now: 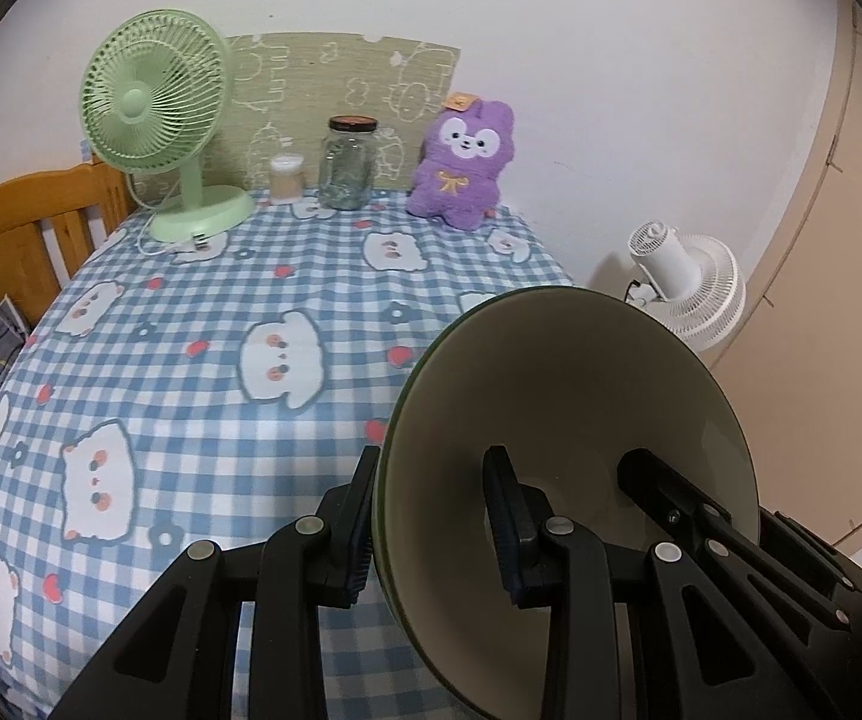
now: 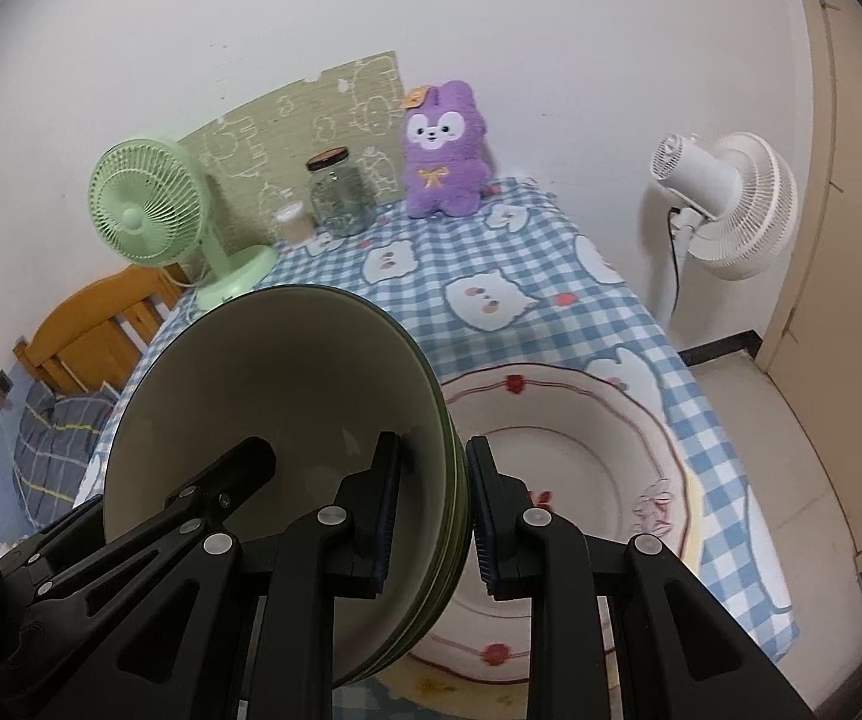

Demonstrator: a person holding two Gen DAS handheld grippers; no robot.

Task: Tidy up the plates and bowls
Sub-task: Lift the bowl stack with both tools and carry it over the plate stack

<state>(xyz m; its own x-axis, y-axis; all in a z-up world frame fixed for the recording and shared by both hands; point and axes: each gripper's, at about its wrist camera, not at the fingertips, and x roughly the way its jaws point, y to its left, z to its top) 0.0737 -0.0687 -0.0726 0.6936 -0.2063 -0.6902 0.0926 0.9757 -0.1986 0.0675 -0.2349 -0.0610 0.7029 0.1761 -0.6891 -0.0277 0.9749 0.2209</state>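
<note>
Both claws grip one stack of green-rimmed bowls [image 2: 287,420] by opposite sides of the rim, holding it tilted above the checked bench [image 1: 203,360]. The left claw [image 1: 431,522] is narrowed on the rim's left edge, one finger outside the wall and the other inside the cream hollow; the right claw's fingers also show inside that view, at the far side of the bowl. The right claw [image 2: 431,516] is clamped on the right edge likewise (several rims show layered between its pads). Just beside the stack and lower, a white plate [image 2: 581,450] with a red line and small red figures lies flat on the bench at its right, near side.
</note>
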